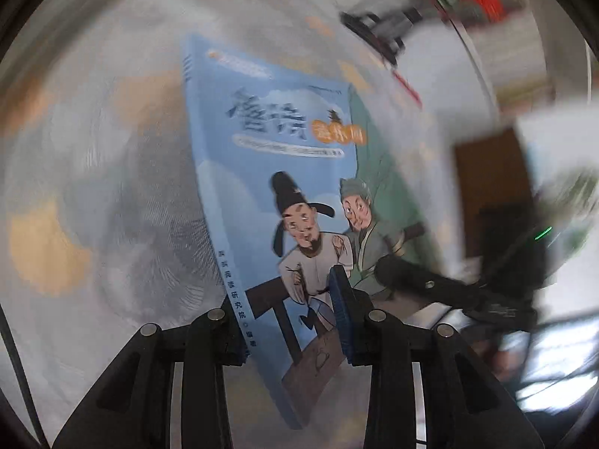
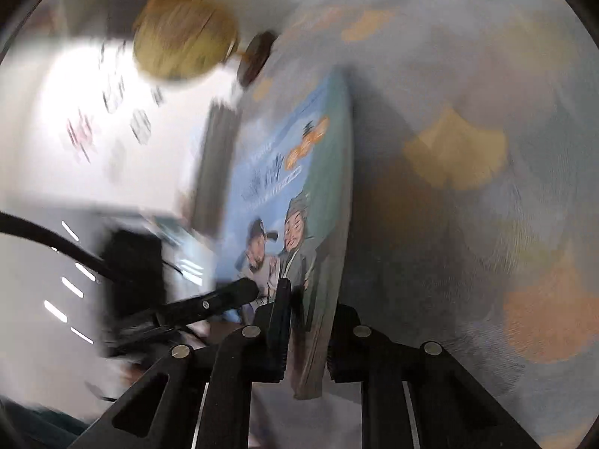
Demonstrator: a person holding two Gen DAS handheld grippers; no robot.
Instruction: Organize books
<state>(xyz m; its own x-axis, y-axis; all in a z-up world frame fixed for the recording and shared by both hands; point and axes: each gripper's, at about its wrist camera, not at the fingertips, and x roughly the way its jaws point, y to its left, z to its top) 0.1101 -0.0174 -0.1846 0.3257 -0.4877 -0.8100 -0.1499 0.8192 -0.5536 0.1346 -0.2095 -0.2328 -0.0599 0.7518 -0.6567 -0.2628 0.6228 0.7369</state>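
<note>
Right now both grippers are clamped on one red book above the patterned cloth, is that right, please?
Not quite: the book is blue, not red, as the left wrist view shows. The rest holds: the left gripper and right gripper both clamp it above the patterned cloth.

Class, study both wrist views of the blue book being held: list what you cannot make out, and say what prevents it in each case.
- Left wrist view: small print under the title of the blue book, blurred.
- Left wrist view: the book's lower corner, hidden behind the left gripper.
- Right wrist view: the round yellowish object, smeared by motion.
- Right wrist view: the cover's bottom, covered by the right gripper.
</note>
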